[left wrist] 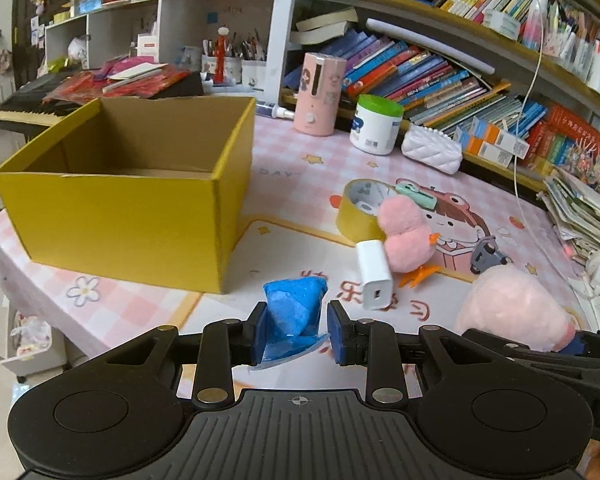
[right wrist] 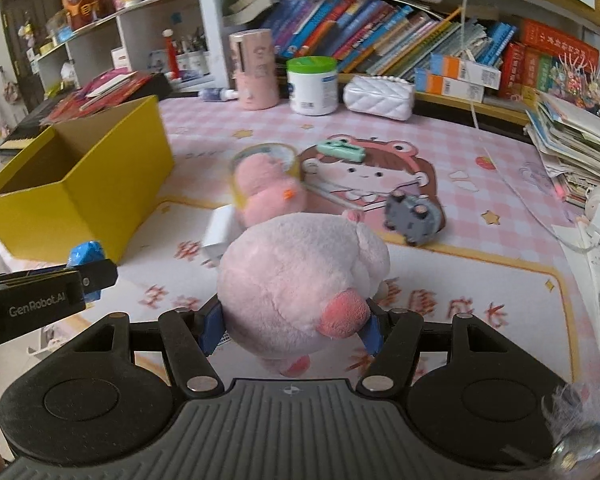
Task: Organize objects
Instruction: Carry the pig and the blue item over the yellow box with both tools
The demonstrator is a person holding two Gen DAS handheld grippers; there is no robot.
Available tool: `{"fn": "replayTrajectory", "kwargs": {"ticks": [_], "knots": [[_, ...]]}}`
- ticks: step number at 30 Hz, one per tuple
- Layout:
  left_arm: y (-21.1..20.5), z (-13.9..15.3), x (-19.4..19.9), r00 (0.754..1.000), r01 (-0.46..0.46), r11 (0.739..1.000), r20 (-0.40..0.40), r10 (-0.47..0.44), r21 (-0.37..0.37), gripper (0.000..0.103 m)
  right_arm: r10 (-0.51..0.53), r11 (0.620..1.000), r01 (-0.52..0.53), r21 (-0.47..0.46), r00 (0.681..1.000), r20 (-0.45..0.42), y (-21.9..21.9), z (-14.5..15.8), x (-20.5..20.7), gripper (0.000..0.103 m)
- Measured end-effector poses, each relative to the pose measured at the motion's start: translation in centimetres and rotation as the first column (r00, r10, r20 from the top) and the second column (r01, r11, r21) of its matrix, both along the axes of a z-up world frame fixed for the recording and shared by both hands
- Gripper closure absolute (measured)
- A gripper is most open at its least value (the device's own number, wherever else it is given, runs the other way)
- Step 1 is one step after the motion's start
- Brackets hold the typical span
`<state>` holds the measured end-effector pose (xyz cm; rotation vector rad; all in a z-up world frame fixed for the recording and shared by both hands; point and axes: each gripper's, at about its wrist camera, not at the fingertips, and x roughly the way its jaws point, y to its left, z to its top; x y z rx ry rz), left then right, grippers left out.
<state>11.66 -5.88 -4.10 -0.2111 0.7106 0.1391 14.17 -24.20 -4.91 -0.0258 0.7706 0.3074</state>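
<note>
Blue crinkly packet (left wrist: pixel 294 312) is pinched tight in our left claw (left wrist: pixel 295 330) while our right claw (right wrist: pixel 290 330) hugs the pink plush pig (right wrist: pixel 300 276) above the desk (right wrist: pixel 460 280).

Crowded bookshelves (left wrist: pixel 440 68) across the upper right, white cubby shelving (left wrist: pixel 112 32) at upper left, a keyboard (left wrist: pixel 24 110) at left edge, pink checked desk mat (left wrist: pixel 284 184) below; soft daylight throughout.

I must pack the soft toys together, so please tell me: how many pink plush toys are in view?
2. The large pink plush is clamped in the right gripper; the small pink plush bird lies on the mat beside the tape roll. Others may be hidden.
</note>
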Motion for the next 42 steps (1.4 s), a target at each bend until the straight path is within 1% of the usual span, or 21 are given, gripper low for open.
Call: {"fn": "replayTrajectory", "kwargs": {"ticks": [4,9,12,17,24,32,38,42], "knots": [[2.7,0.3,-2.1,1.0,0.001,1.0,0.011,-0.001,-0.012,0.074,0.007,1.0,-0.007,-0.006,1.0,0.003,2.8,0.6,-2.1,0.041],[7.0,0.6,-5.1,0.999,-0.027,0.999,0.019,0.027,-0.025,0.074,0.048,0.999,-0.048,-0.01,0.999,-0.005,7.2,0.9,-5.1,0.041],[9.2,0.7,-6.6,0.999,-0.032,0.999,0.018,0.032,-0.023,0.074,0.068,0.998,-0.068,-0.011,0.998,-0.007,9.8,0.9,-6.8,0.041],[12.3,0.7,-9.0,1.0,-0.025,1.0,0.017,0.025,-0.008,0.074,0.071,0.997,-0.071,0.005,0.997,-0.012,13.3,0.7,-9.2,0.041],[15.9,0.6,-11.8,1.0,-0.016,1.0,0.013,0.016,0.022,0.074,0.07,0.997,-0.069,0.039,0.997,-0.029,17.3,0.1,-12.0,0.041],[18.5,0.9,-13.7,0.999,-0.013,1.0,0.031,0.013,0.02,0.074,0.078,0.996,-0.077,0.04,0.997,-0.024,20.3,0.4,-13.9,0.041],[19.8,1.5,-14.0,0.998,-0.035,0.999,0.061,0.034,0.008,0.074,0.108,0.994,-0.108,0.024,0.994,0.013,21.8,1.1,-14.2,0.041],[20.5,2.7,-13.4,0.993,-0.046,0.999,0.112,0.046,-0.002,0.074,0.116,0.993,-0.118,0.017,0.989,0.093,22.4,2.4,-13.8,0.041]]}}
